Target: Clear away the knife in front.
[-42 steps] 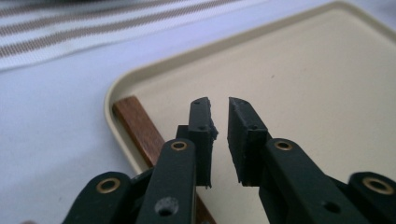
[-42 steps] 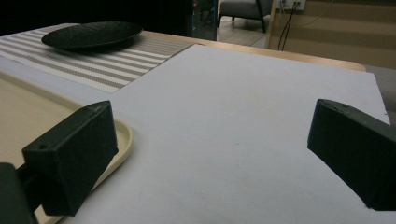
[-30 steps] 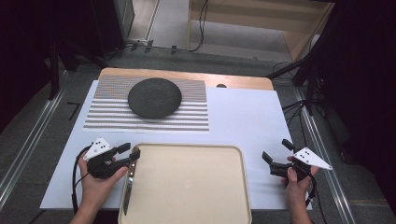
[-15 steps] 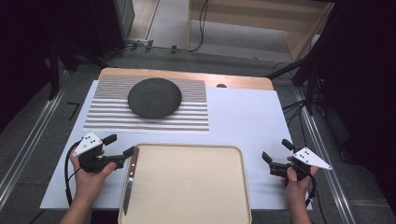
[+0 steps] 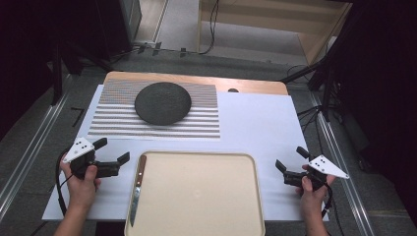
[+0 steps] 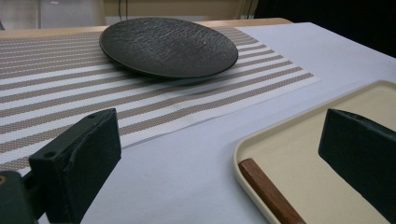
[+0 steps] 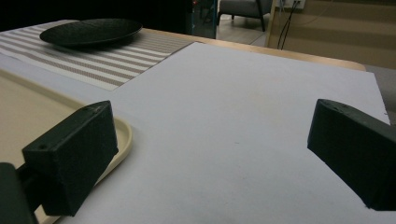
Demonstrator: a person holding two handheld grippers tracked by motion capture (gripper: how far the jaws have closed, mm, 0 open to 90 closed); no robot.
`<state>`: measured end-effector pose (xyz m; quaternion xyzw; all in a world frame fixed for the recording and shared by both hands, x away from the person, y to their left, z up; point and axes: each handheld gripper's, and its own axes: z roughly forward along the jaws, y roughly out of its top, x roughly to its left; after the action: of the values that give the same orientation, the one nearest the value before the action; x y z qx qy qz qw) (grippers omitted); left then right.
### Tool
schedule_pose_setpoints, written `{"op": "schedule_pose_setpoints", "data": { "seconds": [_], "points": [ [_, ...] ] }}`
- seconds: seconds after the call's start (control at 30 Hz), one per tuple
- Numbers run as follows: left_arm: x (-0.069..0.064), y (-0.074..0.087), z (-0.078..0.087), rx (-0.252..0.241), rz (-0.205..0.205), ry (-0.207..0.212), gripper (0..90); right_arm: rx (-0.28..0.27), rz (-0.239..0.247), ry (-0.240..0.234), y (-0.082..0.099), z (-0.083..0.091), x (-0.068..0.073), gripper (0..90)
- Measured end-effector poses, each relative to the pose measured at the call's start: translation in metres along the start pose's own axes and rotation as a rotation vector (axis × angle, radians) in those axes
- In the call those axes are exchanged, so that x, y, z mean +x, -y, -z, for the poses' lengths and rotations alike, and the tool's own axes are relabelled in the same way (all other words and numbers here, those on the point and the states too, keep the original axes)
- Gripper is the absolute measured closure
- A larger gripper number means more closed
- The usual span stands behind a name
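High view: left gripper (image 5: 112, 151) at lower left, just beside the tray's left edge, its jaws have just been opening and stand wide with nothing between them. Knife (image 5: 136, 187) lies along the left inner edge of the beige tray (image 5: 196, 196), wooden handle toward the top. Right gripper (image 5: 290, 161) at lower right, jaws apart, empty, on white sheet (image 5: 255, 123). Dark plate (image 5: 163, 102) on striped mat (image 5: 113, 123), upper centre.

Left gripper view: jaws wide at bottom corners; knife handle (image 6: 268, 191) at bottom centre inside the tray corner (image 6: 299, 140); plate (image 6: 168, 45) at top.

Right gripper view: jaws wide, empty; tray rim (image 7: 122, 128) at left, plate (image 7: 91, 31) upper left.
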<state>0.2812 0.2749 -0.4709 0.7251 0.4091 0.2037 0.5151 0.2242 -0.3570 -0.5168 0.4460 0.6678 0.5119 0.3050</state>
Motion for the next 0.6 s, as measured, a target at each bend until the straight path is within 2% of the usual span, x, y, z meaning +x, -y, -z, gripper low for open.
{"op": "schedule_pose_setpoints", "data": {
  "seconds": [0.07,0.33,0.6],
  "points": [
    [0.005,0.001,0.003,-0.004,0.004,-0.004,0.0,0.000,-0.001,0.000,0.000,0.000,0.000,0.2],
    [0.025,0.005,0.012,0.000,0.014,-0.063,0.0,0.001,0.002,0.000,0.000,0.000,0.000,0.1],
    [0.044,0.009,0.022,-0.006,0.024,-0.097,0.0,0.002,0.002,0.001,0.000,0.000,0.000,0.2]
  ]
}}
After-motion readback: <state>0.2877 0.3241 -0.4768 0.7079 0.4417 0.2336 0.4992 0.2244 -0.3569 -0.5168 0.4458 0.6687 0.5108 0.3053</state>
